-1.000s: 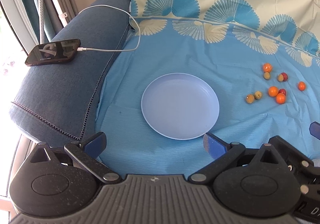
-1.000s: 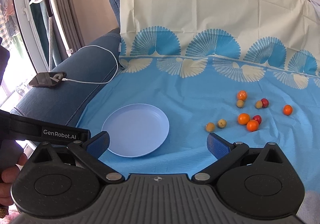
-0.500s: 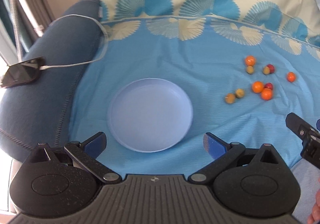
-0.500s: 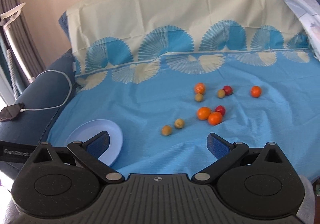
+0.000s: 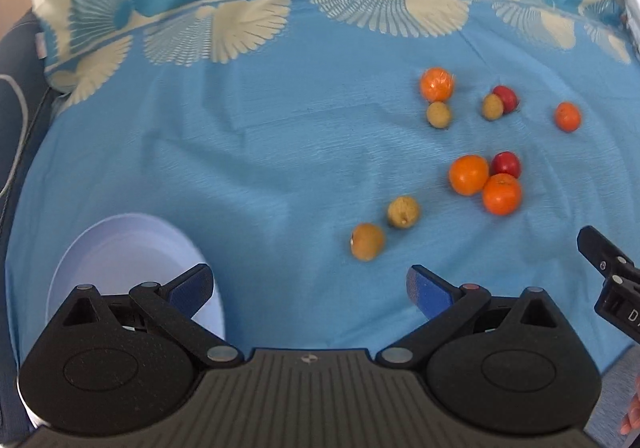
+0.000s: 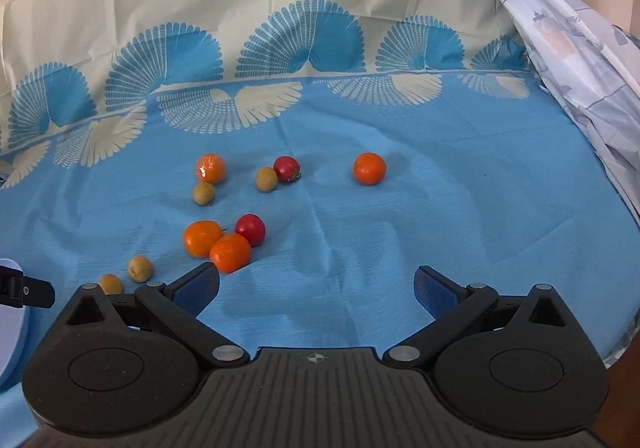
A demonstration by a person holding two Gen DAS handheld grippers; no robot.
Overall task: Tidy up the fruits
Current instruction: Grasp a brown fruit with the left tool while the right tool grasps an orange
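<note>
Several small fruits lie loose on the blue cloth: oranges (image 5: 468, 174) (image 6: 230, 252), red ones (image 5: 505, 164) (image 6: 251, 228) and tan-yellow ones (image 5: 367, 241) (image 6: 140, 268). A pale lilac plate (image 5: 120, 244) sits at the lower left of the left wrist view, partly behind the left finger; its edge (image 6: 10, 328) shows at the right wrist view's left border. My left gripper (image 5: 310, 286) is open and empty, just short of the nearest tan fruit. My right gripper (image 6: 316, 286) is open and empty, its left finger close to the front orange.
The blue cloth (image 6: 400, 207) with a cream fan border covers a sofa seat and backrest. A pale patterned sheet (image 6: 580, 59) hangs at the right. The dark blue armrest (image 5: 16, 99) with a white cable lies at the far left. The right gripper's body (image 5: 612, 280) shows at the right edge.
Both grippers have swung right and closer to the fruits. The plate has slid to the lower left of both views, and the phone has left the view. Both stay open.
</note>
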